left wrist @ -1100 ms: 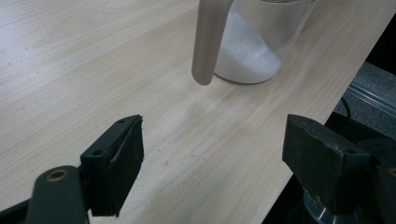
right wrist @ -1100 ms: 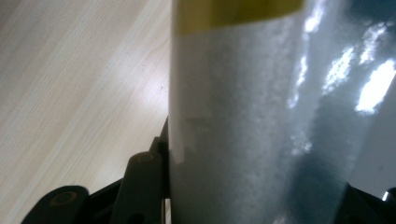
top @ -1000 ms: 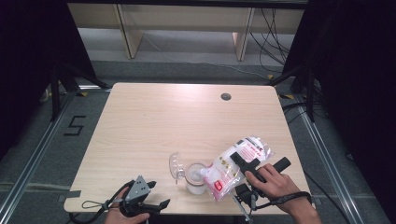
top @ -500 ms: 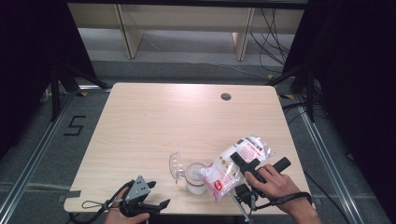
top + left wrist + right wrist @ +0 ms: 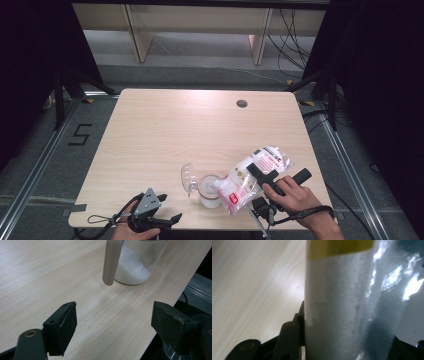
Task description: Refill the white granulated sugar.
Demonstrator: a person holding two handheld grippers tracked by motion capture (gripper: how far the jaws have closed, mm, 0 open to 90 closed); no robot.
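Jaws of the right gripper (image 5: 260,176) press on a clear plastic bag (image 5: 252,175) of white grains, one black jaw on each side of it; in the right gripper view the bag (image 5: 352,305) stands between the two jaws, with the left jaw's pad flat against the film and a yellow band crossing the bag's top. Seen from the high view, the bag lies tilted, its lower, red-labelled end over the mouth of a glass jar (image 5: 209,190) and its upper end raised toward the table's right side. White grains already sit in the jar's bottom (a sloped heap in the left gripper view (image 5: 135,267)). Just left of the jar, touching or nearly touching it, a clear lid (image 5: 188,177) leans on edge. Jaws of the left gripper (image 5: 113,326) stand wide apart with nothing between them, only bare wood; that gripper (image 5: 150,220) rests at the near left edge of the table (image 5: 175,125), held in the person's left hand (image 5: 131,231), and points toward the jar. A pale rod-like bar (image 5: 111,262) hangs in front of the jar in the left gripper view; what it belongs to cannot be told. The right hand (image 5: 292,197) grasps its gripper's handle near the table's front right corner
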